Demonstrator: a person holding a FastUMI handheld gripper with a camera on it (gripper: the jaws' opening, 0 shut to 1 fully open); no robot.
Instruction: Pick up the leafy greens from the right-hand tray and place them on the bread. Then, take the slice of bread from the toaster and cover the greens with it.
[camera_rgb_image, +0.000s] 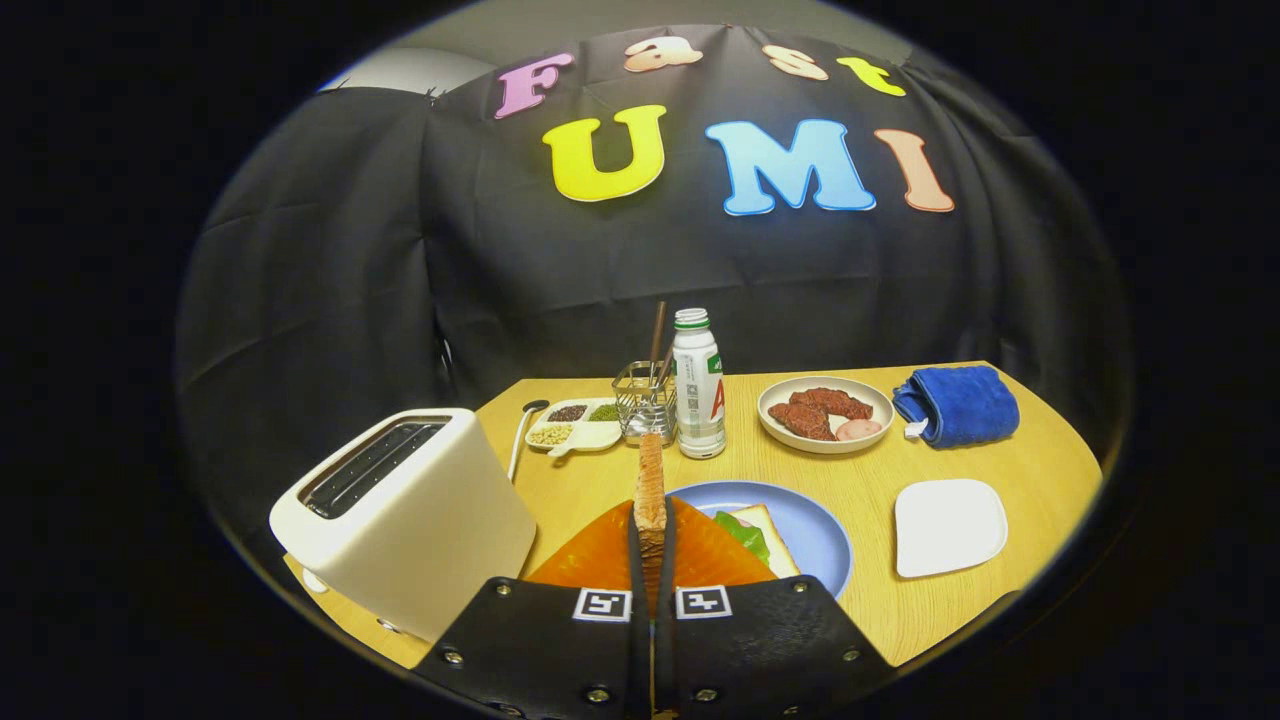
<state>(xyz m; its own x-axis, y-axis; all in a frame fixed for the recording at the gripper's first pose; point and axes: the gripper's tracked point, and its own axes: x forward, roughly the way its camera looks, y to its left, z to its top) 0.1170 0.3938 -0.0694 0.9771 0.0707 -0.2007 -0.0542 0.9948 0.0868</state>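
ok so I'm holding the gripper (651, 540) clenched on the slice of bread (650, 480), standing on edge between both fingers. It's hovering beside the toaster (410, 515), above the blue plate (815, 535) where leafy greens (742, 533) are lying on the bread (775, 535)

toaster (405, 520) cream | plate (815, 530) blue | towel (958, 404) blue | greens (741, 532) green
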